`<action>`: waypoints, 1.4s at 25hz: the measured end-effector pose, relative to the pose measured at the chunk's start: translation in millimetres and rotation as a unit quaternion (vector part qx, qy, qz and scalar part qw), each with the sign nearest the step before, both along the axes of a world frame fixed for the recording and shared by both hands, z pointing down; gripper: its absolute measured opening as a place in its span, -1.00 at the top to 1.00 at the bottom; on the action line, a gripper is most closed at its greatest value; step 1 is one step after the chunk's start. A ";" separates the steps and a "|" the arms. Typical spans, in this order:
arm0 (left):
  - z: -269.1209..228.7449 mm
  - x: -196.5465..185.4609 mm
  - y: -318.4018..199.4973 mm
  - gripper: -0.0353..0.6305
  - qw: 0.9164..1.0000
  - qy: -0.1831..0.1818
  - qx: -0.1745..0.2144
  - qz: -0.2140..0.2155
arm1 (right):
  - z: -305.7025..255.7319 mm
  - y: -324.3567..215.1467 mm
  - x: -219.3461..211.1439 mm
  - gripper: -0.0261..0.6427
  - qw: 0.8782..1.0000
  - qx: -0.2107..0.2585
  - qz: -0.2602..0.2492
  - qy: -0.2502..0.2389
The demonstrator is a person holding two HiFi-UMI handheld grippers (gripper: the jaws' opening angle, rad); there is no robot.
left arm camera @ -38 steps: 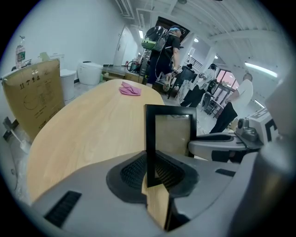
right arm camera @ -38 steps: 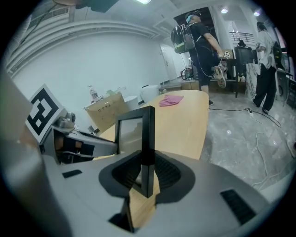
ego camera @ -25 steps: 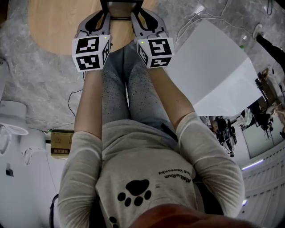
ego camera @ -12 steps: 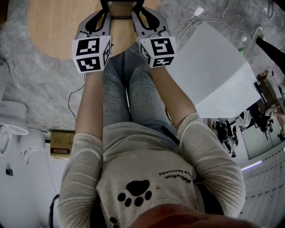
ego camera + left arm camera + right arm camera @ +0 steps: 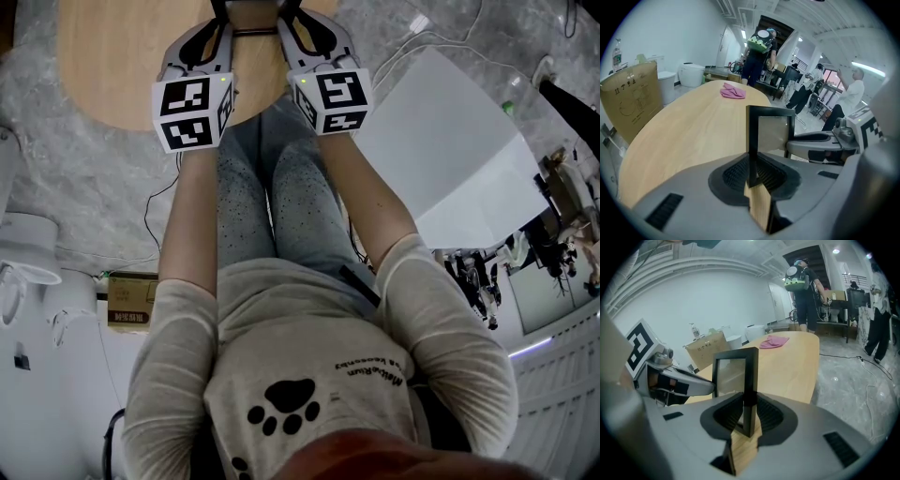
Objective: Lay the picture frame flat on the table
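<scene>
The black picture frame (image 5: 771, 126) stands upright over the near end of the oval wooden table (image 5: 693, 131), held by both side edges. My left gripper (image 5: 752, 173) grips the frame's left edge between its ribbed pads, jaws closing on it. My right gripper (image 5: 749, 416) is shut on the right edge of the frame (image 5: 733, 371). In the head view both grippers (image 5: 223, 14) (image 5: 286, 14) reach to the top border, and only the frame's lower part (image 5: 255, 11) shows between them. Whether its bottom touches the table I cannot tell.
A pink cloth (image 5: 733, 92) lies at the table's far end. A cardboard box (image 5: 630, 101) stands left of the table. A white board (image 5: 441, 141) lies on the floor to my right, with cables nearby. People stand beyond the table (image 5: 804, 291).
Both grippers have shifted slightly forward, toward the top of the head view, carrying the frame with them. The grip on both edges looks the same.
</scene>
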State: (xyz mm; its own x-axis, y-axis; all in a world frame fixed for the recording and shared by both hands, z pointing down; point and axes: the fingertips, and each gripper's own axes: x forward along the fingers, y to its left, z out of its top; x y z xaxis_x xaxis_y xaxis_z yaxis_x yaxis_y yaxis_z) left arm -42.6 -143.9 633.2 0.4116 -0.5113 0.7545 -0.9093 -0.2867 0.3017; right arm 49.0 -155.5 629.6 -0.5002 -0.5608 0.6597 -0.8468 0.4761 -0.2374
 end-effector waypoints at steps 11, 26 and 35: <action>3.4 5.0 -11.7 0.75 1.000 -0.003 -0.002 0.004 | 8.6 -11.4 6.8 0.64 1.000 -0.011 0.012 0.002; 19.8 4.8 -30.0 0.76 1.000 -0.005 -0.017 0.003 | 26.5 -29.6 7.3 0.65 0.999 -0.035 0.030 -0.005; 26.0 5.9 -36.5 0.76 1.000 -0.006 -0.026 0.002 | 33.1 -36.2 8.3 0.66 0.998 -0.048 0.037 -0.004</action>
